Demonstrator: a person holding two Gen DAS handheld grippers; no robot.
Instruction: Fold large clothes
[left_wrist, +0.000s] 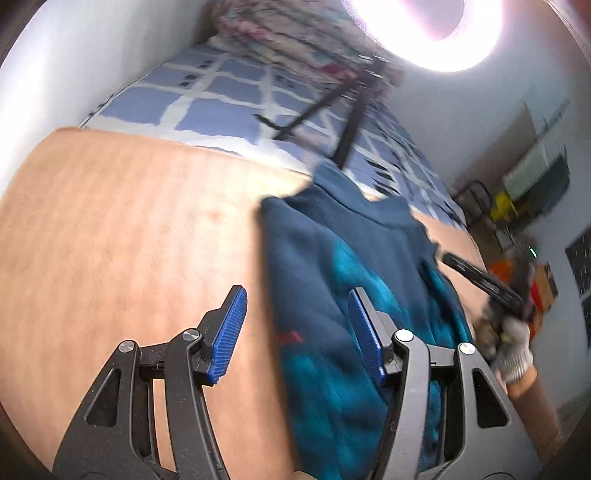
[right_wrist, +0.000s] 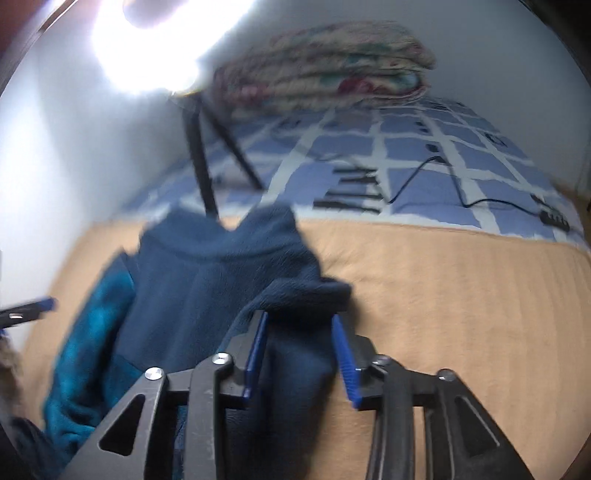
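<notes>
Left gripper (left_wrist: 297, 334): fingers spread wide over the wooden table (left_wrist: 122, 229), pinching nothing; edge of the blue fleece sweater (left_wrist: 332, 266) lying between them, toward the right pad. Right gripper (right_wrist: 300, 352): fingers parted, sweater fold (right_wrist: 295, 332) bunched between them. Small red mark on fabric, unreadable.

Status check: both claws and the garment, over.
Left claw open over the garment's edge. Right claw open, astride a fold of the blue fleece garment. Garment bunched on the tan table. Nothing in the way.
</notes>
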